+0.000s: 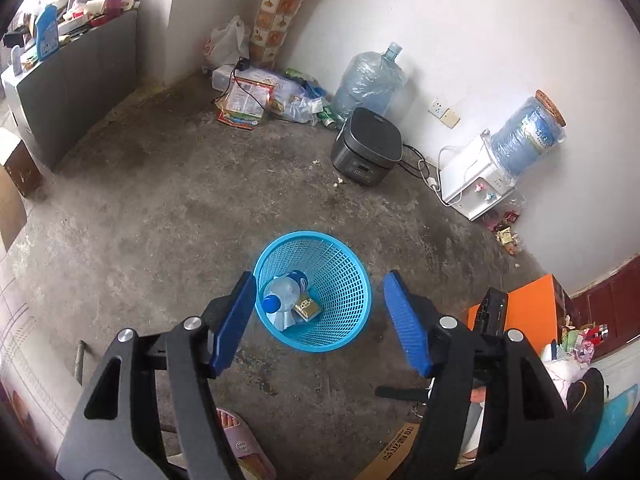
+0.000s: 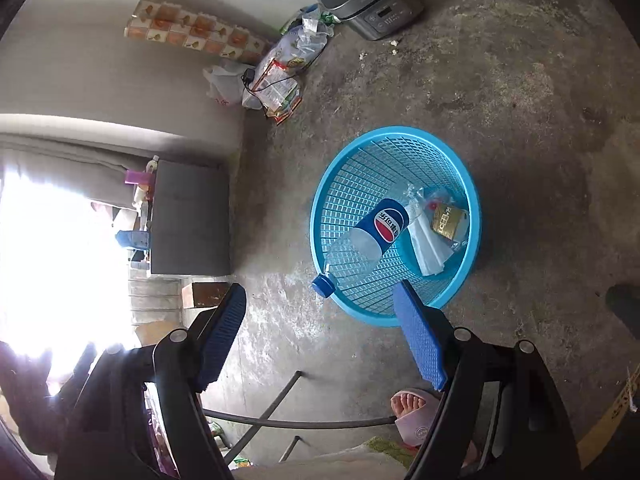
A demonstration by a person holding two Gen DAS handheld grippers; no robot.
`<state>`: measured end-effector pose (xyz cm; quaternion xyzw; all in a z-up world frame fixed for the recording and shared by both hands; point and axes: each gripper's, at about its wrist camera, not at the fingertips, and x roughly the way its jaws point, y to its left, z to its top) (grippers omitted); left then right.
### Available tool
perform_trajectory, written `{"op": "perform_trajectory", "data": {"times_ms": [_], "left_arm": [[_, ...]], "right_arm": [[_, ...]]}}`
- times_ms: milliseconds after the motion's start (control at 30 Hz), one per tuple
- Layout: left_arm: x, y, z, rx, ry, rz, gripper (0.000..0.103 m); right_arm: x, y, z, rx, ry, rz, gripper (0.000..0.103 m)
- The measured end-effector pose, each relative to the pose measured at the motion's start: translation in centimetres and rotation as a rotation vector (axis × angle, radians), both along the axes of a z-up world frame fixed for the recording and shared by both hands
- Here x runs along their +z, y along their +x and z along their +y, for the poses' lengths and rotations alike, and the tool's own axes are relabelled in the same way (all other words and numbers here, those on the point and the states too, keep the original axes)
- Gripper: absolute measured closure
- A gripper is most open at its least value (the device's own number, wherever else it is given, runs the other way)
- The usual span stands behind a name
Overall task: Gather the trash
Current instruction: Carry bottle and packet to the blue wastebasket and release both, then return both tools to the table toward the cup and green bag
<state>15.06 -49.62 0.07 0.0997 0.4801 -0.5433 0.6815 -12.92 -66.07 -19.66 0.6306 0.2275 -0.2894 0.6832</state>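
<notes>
A: While both tongs hang over the floor, where does the trash stand?

B: Most of what I can make out is in the bin [image 1: 313, 290] already. It sits just ahead of the left tongs [image 1: 320, 320], framed between their blue pads, and ahead and a little to the right of the right tongs [image 2: 320, 334].

A: What is in it?

B: A bottle [image 2: 378, 230] with a blue label, leaning on the mesh wall with its cap [image 2: 323, 285] poking over the rim on the side nearest the right tongs. Beside it lie a small gold pack [image 2: 446, 222], some white paper [image 2: 426, 250] and a bit of clear wrap.

A: And the tongs themselves?

B: Both spread wide, nothing between the pads of either. No pad touches the bin or the bottle.

A: So the job is done?

B: Partly, I would say. Far ahead of the left tongs, against the wall, there is a heap of bags [image 1: 256, 98] and wrappers; whether that is trash or stored goods I cannot tell. More scraps [image 1: 506, 232] lie on the floor well off to the right, beside the water dispenser [image 1: 476, 178], and a few white crumbs near the cooker [image 1: 366, 146].

A: Then what is left?

B: Likely those scraps, carried back to the bin. The bottle's overhanging cap may want a nudge inward too.
</notes>
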Motion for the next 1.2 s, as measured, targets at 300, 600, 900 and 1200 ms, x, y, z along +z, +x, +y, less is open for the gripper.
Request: {"op": "perform_trajectory", "data": {"times_ms": [300,600,900,1200], "left_arm": [[11.8,0.0,18.3,0.097,-0.24,-0.201,0.017],[15.8,-0.4,40.0,0.467,-0.359,-0.378,0.01],[11.4,-1.7,56.5,0.802,-0.329,-0.364,0.01],[4.4,-2.6,62.8,0.904,-0.279,-0.23,0.01]], "right_arm": [[14.7,2.3,8.3,0.153,-0.574,0.117,0.014],[26.1,4.5,20.8,0.262,-0.972,-0.017,0.006],[25.9,8.6,31.5,0.554,-0.821,-0.254,0.006],[19.8,14.8,42.6,0.999,-0.581,-0.237,0.006]]}}
